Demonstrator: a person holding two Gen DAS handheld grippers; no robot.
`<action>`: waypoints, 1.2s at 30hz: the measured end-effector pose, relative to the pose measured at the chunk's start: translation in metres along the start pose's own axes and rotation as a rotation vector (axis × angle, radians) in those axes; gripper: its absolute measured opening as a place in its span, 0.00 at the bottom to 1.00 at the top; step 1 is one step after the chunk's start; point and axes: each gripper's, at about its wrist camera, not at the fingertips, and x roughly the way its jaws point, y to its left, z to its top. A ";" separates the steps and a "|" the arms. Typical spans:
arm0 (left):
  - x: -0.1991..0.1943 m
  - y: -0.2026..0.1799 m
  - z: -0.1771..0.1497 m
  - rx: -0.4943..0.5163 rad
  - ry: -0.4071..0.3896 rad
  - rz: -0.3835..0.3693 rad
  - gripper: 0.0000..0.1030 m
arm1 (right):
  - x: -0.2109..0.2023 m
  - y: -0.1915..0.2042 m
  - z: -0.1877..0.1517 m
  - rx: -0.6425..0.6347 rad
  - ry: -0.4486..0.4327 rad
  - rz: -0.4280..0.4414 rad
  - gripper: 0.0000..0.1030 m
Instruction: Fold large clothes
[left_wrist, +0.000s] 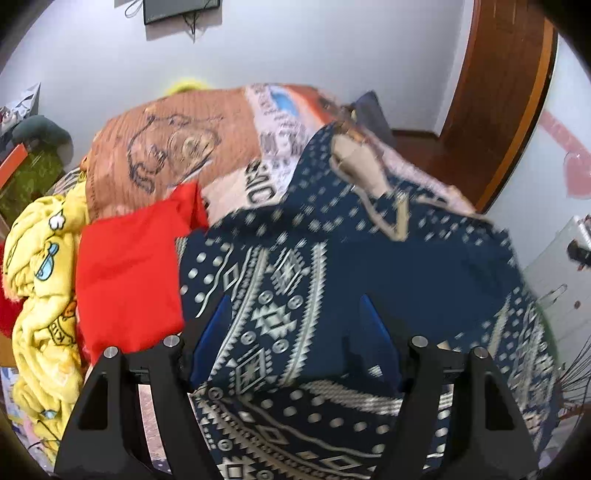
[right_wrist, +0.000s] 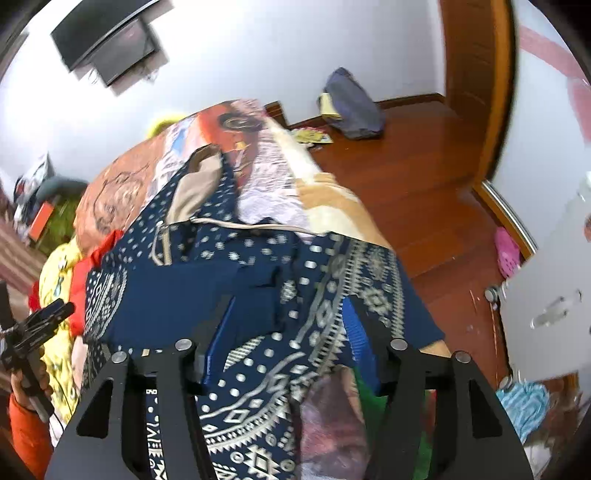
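Left wrist view: we are hovering left gripper (left_wrist: 295, 332) over navy patterned garment (left_wrist: 280, 295), jaws standing apart, nothing pinched. Right gripper (right_wrist: 288, 332) tilting down likewise, jaws parted, cloth lying between but not squeezed. Garment sprawling on bed (right_wrist: 332, 199), partly folded, beside red cloth (left_wrist: 129, 280) and yellow blanket (left_wrist: 40, 295). We are judging it soft, limp, light, bulky; best taken at hem edge or corners, both sides together. Wooden floor (right_wrist: 424, 177) beyond.
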 end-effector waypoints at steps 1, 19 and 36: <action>-0.001 -0.002 0.002 -0.003 -0.007 -0.009 0.70 | 0.000 -0.009 -0.004 0.022 0.006 -0.003 0.54; 0.027 -0.023 -0.017 -0.008 0.082 -0.036 0.72 | 0.099 -0.117 -0.049 0.447 0.178 0.064 0.54; 0.035 -0.013 -0.029 -0.013 0.111 -0.011 0.72 | 0.100 -0.096 -0.009 0.347 0.036 -0.132 0.11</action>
